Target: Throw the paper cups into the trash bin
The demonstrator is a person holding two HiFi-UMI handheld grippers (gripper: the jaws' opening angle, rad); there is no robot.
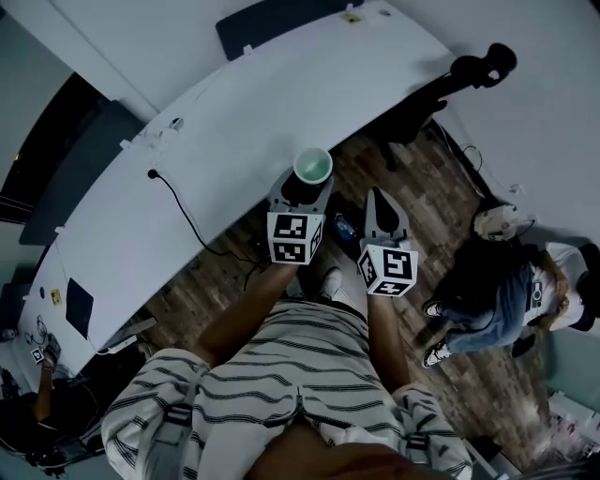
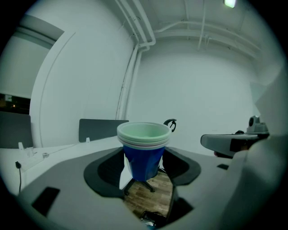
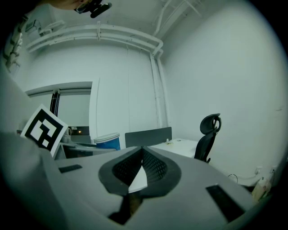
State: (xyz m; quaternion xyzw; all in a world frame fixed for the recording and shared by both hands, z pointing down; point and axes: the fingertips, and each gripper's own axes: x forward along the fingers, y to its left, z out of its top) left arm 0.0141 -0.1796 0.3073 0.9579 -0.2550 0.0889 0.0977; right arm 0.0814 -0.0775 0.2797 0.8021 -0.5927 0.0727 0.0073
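I have the left gripper (image 1: 306, 187) clamped on the paper cups (image 2: 144, 150), a nested stack, blue outside and pale green inside, upright with one pad pressing each side. The stack hangs over the near edge of the white desk (image 1: 234, 122), with wood floor (image 1: 412, 187) showing beneath it in the left gripper view. The right gripper (image 3: 142, 152) holds nothing and its fingers meet at the tips.

The desk edge runs diagonally from lower left to upper right, just beyond both grippers. A black cable (image 1: 183, 211) trails off it to the left of the cups. To my right the floor is open up to a black office chair (image 1: 441, 89) at the desk's far end. A person (image 1: 497, 300) sits on the floor at the right, well apart from the right gripper.

The only print I can make out is the black-and-white square markers on the gripper cubes (image 1: 293, 238) (a small yellow label (image 1: 352, 17) on the desk is too small to read).
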